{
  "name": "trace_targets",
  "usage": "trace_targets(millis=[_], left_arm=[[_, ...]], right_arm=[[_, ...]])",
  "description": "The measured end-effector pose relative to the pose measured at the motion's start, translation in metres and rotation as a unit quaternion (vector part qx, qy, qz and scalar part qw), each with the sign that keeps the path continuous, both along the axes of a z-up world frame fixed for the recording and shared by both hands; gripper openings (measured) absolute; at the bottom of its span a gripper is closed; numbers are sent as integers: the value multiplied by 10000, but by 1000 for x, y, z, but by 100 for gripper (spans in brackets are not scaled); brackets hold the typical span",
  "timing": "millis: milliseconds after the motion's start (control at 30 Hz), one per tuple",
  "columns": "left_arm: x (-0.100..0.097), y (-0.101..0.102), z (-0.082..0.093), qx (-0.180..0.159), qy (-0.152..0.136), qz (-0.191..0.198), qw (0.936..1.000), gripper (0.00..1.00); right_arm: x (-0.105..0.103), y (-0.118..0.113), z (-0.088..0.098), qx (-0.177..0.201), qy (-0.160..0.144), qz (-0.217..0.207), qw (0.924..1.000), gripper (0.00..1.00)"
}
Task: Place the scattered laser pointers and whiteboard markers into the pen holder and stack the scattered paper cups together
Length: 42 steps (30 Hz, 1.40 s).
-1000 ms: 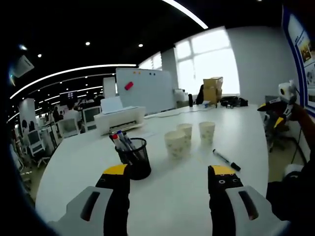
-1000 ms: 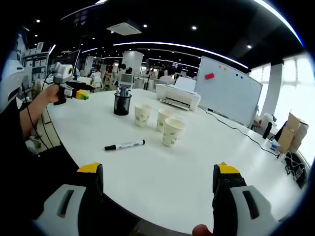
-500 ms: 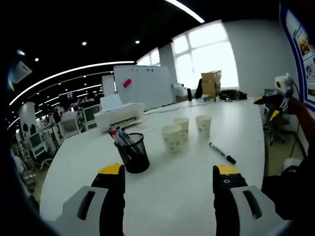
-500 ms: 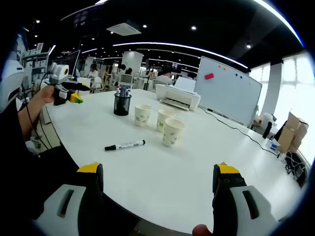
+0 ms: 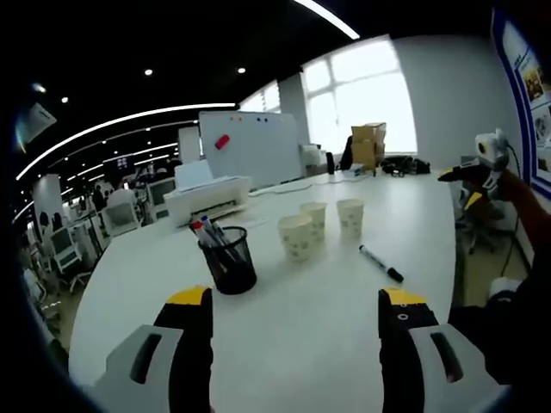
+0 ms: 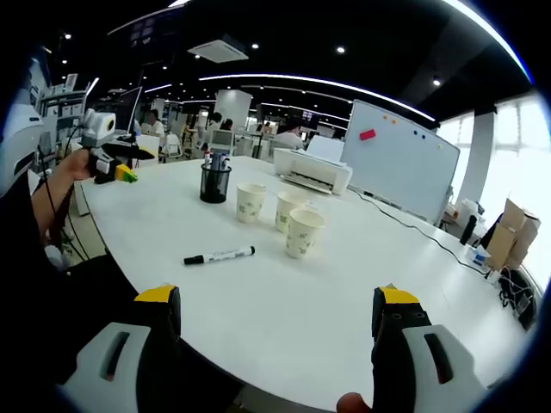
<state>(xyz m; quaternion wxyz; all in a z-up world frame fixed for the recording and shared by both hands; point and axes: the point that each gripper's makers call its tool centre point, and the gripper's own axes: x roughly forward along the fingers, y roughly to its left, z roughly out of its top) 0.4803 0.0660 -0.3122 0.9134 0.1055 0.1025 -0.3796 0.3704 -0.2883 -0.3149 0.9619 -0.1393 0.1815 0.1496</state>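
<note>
Left hand-held gripper (image 5: 295, 320): jaws wide apart, nothing held, hovering above near edge of white surface (image 5: 327, 292).
Right hand-held gripper (image 6: 275, 318): jaws wide apart, empty, over its own near edge of the surface.
Marker (image 6: 219, 255): lying flat, ahead and slightly left of right hand-held gripper; long axis across the line of its jaws, black cap end toward the left. From left hand-held gripper, ahead and to the right (image 5: 380, 263), long axis running obliquely away.
Nearer hand: judged right, marker sits almost straight ahead of it; grasp likely needs little or no wrist roll, jaws closing across the barrel.
Paper cups (image 6: 304, 233): three, upright, apart, unstacked, just beyond the marker.
Pen holder (image 5: 228, 265): black mesh, pens already inside, ahead-left of left hand-held gripper; past the cups, far left, from the right one.
Beyond: printer (image 5: 211, 192), whiteboard (image 5: 248, 151).
</note>
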Motion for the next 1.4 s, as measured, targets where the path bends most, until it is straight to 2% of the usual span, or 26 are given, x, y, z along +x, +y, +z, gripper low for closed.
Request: trace_targets(millis=[233,633,767,1400], left_arm=[[-7,-2,-9,144,164,-68,9997,89],[-9,-1,-10,196,200,-42,9996,95],[-12,-4,-9,89,255,-148,9995,97],[-14,-6,-11,-95,384,-166,9991,97]], right_arm=[[-1,-2,1,-3,-8,-15,10000,87],[-2,-1,0,7,-1,-16,10000,87],[-3,-2,-1,19,3,-27,10000,87],[-2,-1,-1,117,3,-40,9999,90]])
